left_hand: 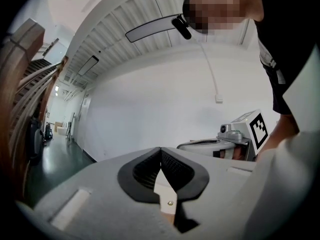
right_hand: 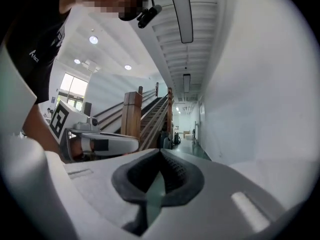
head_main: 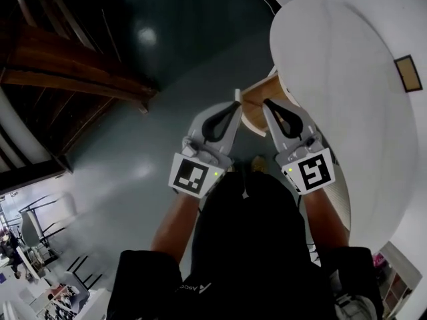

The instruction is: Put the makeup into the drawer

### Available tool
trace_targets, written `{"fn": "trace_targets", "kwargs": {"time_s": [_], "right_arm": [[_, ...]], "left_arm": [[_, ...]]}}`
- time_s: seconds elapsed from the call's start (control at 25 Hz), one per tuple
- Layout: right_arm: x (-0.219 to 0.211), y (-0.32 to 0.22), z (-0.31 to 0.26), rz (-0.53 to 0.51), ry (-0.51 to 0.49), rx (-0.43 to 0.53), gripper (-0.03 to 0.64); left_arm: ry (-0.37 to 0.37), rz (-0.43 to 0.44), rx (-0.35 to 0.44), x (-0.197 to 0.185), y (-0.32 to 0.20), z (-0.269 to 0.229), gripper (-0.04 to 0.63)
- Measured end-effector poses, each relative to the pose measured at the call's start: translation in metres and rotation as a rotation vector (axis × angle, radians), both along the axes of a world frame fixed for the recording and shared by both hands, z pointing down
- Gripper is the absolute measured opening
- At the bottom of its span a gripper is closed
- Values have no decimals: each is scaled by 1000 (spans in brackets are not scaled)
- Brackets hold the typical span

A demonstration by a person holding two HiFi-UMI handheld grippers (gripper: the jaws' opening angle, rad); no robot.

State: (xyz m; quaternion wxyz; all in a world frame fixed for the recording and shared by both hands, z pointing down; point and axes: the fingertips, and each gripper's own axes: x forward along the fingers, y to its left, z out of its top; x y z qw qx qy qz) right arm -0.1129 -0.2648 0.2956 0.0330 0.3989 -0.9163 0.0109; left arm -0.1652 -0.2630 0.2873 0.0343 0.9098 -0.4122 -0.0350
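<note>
1. The grey left gripper [head_main: 235,105] is held up in front of the person's chest. Its black-padded jaws are pressed tip to tip, with nothing between them.
2. The grey right gripper [head_main: 267,104] is just beside it, jaws likewise closed and empty.
3. Both point away from the person, toward the near edge of the white round table [head_main: 347,79] and the light wooden base [head_main: 257,97] under it, above the dark glossy floor [head_main: 167,59].
4. The makeup appears in no view, so its place and long axis cannot be told.
</note>
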Motion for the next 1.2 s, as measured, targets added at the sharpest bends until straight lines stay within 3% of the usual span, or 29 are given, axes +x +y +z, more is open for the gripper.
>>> {"fn": "trace_targets", "kwargs": {"time_s": [0.44, 1.2], "right_arm": [[29, 51, -59, 28, -48, 48, 3], [50, 85, -80, 39, -54, 101, 3]], "left_arm": [[3, 46, 60, 26, 47, -55, 11], [-42, 64, 114, 40, 76, -75, 11]]}}
